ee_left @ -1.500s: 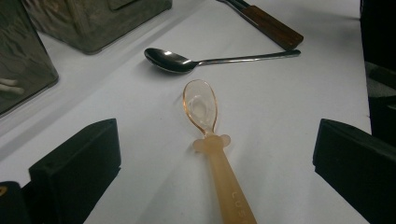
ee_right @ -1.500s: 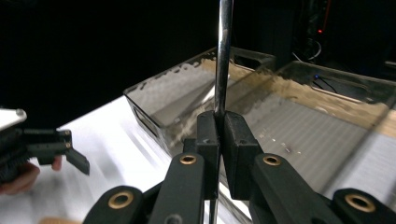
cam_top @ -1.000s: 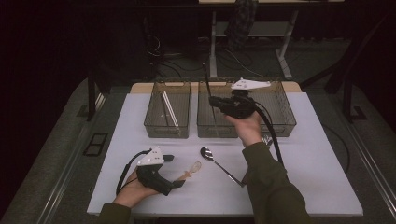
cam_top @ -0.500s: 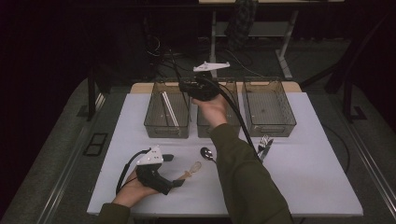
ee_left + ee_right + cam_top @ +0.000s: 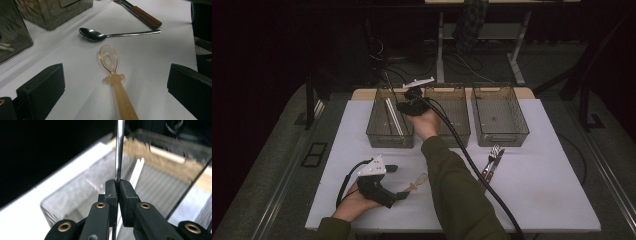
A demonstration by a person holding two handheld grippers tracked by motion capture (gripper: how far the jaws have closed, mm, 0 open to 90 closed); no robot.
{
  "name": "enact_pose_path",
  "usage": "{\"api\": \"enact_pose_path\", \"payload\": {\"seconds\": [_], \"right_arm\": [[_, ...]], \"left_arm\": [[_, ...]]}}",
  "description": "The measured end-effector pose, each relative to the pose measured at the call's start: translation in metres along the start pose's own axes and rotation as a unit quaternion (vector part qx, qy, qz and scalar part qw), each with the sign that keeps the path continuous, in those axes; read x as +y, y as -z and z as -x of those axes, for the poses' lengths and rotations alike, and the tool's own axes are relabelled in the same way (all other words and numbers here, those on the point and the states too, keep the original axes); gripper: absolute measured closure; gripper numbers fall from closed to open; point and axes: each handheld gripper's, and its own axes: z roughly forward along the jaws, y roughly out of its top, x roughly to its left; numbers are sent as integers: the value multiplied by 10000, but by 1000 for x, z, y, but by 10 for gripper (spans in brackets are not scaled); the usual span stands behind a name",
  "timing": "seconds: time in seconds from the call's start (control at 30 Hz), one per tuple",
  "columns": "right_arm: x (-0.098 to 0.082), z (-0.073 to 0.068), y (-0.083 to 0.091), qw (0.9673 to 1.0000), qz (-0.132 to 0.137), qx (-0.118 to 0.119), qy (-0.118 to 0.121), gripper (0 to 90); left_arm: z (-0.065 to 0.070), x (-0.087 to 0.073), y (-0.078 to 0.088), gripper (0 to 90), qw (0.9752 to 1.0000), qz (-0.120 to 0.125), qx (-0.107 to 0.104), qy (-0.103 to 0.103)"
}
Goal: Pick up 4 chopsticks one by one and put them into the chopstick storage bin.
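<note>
Holding a thin shiny metal rod (image 5: 119, 150) clamped between its pads, our right claw (image 5: 117, 185) hangs above the left clear plastic bin (image 5: 389, 135), where white sticks (image 5: 392, 116) lie on the bin's floor. What kind of utensil the rod belongs to we cannot tell. Two more clear bins stand to the right of that left bin, the middle bin (image 5: 459, 132) and the right bin (image 5: 502, 135). Nearer to us than the left bin, our left claw (image 5: 112, 92) rests on the white table (image 5: 537, 190) with its black blocks wide apart, the translucent orange plastic spoon (image 5: 113, 75) lying between them untouched. Just beyond it we see a steel spoon (image 5: 100, 36) and a wooden-handled fork (image 5: 142, 15).
</note>
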Motion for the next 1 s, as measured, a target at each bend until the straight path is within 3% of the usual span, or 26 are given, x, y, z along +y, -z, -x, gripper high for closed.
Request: {"api": "enact_pose_path", "payload": {"seconds": [0.1,0.13,0.17,0.23,0.3,0.37,0.5,0.63,0.77,0.83,1.0], "right_arm": [[-6,2,-7,9995,-232,-183,-119,843],[-7,3,-9,9991,-308,-220,-200,817],[-7,4,-11,9988,-362,-239,-248,725],[-8,5,-9,9987,-322,-331,-235,651],[-7,6,-6,9993,-227,-204,-227,588],[-6,6,-1,9994,-167,-256,-181,530],[-6,8,11,9998,-17,-63,-162,441],[-11,10,22,9999,44,122,38,366],[-18,13,37,9997,105,157,144,293],[-22,16,45,9998,158,88,75,263],[-34,22,61,9997,58,-172,179,184]], "left_arm": [[0,0,0,0,10000,-2,0,3],[-1,0,0,0,10000,-2,1,4],[-1,0,0,0,10000,-1,4,5],[-1,0,0,0,10000,-1,2,1],[-1,0,0,0,10000,-4,6,7],[-1,0,0,0,10000,-8,9,-1],[-2,0,0,0,10000,-21,22,-8],[-2,0,-1,0,10000,-31,35,-3],[-1,0,-1,1,10000,-75,45,-29],[-1,-1,-1,1,10000,-71,49,-30],[-1,-1,-2,1,9999,-107,62,-52]]}}
